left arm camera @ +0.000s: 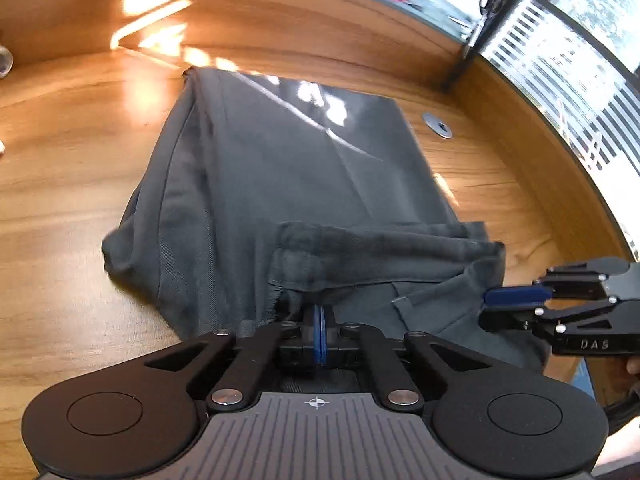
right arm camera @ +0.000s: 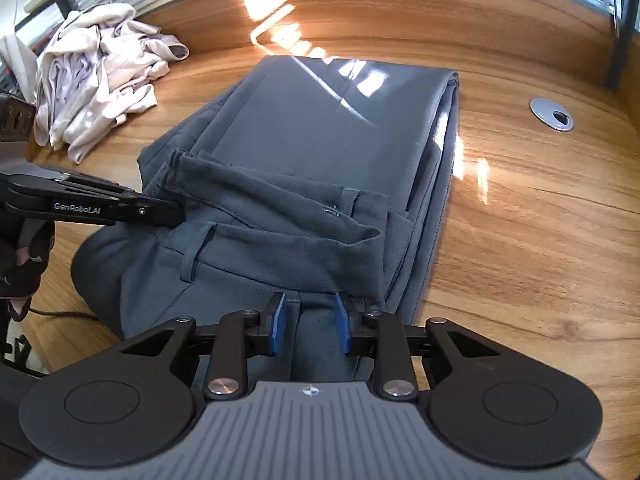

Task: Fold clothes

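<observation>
Grey trousers (right arm camera: 320,136) folded on the wooden surface (right arm camera: 520,220), waistband end nearest, one hem flap lying across the waistband. Left gripper (left arm camera: 319,330) at the near-left waistband, jaws pinched together, blue pads nearly touching, edge of fabric right at the tips; whether cloth is actually caught cannot be told. Right gripper (right arm camera: 310,326) at the near waistband edge, jaws partly apart, straddling a belt loop, pads not pressing. Crumpled pale clothes (right arm camera: 96,76) far left, well apart. Cable grommet (right arm camera: 552,114) to the right.
</observation>
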Motion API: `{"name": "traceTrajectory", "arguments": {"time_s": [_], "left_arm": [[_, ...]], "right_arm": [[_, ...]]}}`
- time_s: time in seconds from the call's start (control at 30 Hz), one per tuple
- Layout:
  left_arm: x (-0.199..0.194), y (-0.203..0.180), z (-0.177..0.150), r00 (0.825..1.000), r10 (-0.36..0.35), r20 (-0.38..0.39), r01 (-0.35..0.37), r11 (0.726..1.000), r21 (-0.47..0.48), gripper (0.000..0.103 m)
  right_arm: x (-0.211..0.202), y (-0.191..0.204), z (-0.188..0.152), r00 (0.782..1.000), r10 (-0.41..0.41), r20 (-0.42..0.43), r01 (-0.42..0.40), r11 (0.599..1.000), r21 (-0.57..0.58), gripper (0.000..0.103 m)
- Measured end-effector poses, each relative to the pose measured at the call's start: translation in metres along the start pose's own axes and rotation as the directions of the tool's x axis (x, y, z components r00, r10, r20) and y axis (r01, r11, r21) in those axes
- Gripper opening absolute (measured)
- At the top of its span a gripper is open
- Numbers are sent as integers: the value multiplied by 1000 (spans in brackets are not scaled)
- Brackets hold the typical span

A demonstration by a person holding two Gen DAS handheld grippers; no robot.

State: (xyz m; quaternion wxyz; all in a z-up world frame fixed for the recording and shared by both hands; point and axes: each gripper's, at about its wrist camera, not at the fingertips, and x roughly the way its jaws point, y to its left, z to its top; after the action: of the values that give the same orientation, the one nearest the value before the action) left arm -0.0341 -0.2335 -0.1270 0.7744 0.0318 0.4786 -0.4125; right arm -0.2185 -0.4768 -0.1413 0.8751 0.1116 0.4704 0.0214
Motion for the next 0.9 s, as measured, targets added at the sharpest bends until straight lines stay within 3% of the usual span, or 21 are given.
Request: {"name": "traceTrajectory", "arguments": {"time_s": [0.07,0.23,0.4,0.6,0.7,0.8,0.9], "left_arm": [[-9,-7,5,1000,-9,25,8,999,40,23],[-1,-13,15,1000,9,28,-10,998,61,23],[26,-13,15,998,60,-31,-57,995,86,21],[22,-5,12,999,33,-24,-32,998,49,20],[6,-7,15,1000,12,1,-12,999,44,26],[-24,-9,13,998,-8,62,4,998,68,45],[-49,-13,6,996,0,84,-11,992,126,48]], "right_arm": [[-9,4,6,1000,-2,22,3,1000,-17,30],[-19,12,29,997,4,82,2,998,-69,31],[8,6,42,999,-24,29,26,995,-94,31],[29,-1,34,1000,-8,-4,8,993,-118,30],[18,1,36,1000,-5,10,6,993,-116,31],[-1,4,33,999,-14,41,19,991,-135,36],[-24,6,24,998,-10,68,21,987,-162,40]]}}
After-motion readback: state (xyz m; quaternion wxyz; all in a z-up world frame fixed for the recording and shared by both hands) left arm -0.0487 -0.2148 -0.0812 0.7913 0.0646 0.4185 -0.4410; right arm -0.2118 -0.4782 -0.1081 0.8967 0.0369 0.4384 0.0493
